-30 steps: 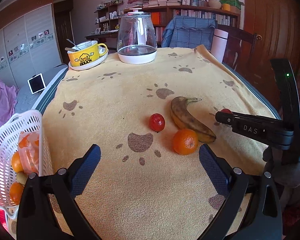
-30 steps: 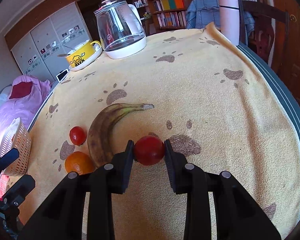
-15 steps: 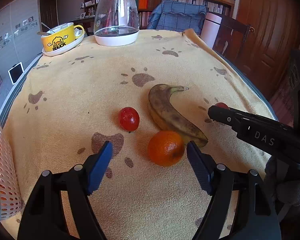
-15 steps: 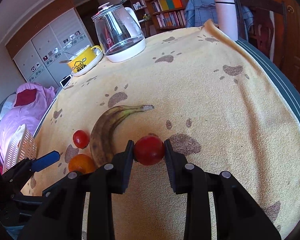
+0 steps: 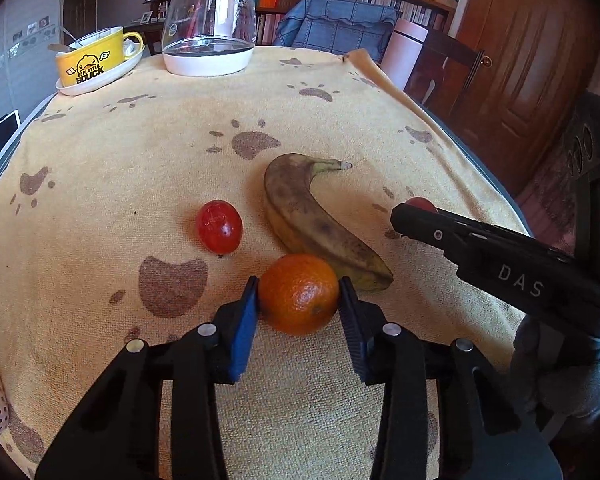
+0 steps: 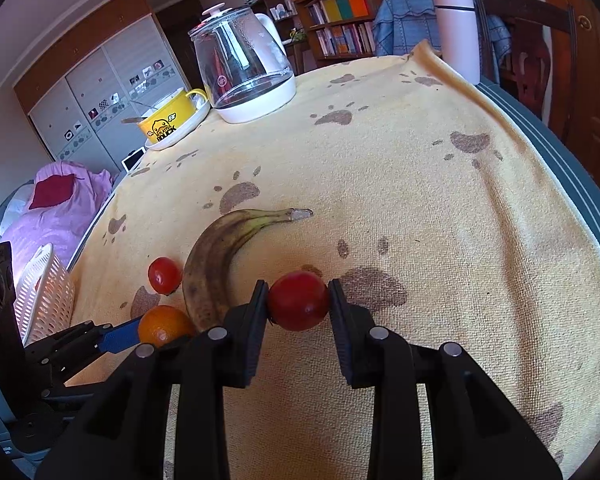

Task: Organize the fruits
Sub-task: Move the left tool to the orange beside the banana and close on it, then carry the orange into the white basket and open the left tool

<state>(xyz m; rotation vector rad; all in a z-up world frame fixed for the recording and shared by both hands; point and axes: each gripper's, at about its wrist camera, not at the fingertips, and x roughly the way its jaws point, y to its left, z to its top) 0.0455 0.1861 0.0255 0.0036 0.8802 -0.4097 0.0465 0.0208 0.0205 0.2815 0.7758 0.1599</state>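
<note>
At the far left I see the white basket (image 6: 44,288) at the table's edge, well apart from the loose fruit. Next comes my left gripper (image 5: 299,295), its pads closed down to the width of the orange (image 5: 298,294) and pressing both its sides; the orange sits on the yellow cloth (image 5: 140,168) against the banana's blunt end. Just left of the banana lies a small red tomato (image 5: 219,227), free on the cloth. The banana (image 5: 316,220) lies flat, its long axis running from near me away toward the far side, curving so the stem tip points right. Right of it, my right gripper (image 6: 298,301) is closed on a red fruit (image 6: 298,301), pads touching both sides, narrowly open only by that fruit's width. I cannot tell whether either fruit is lifted off the cloth.
</note>
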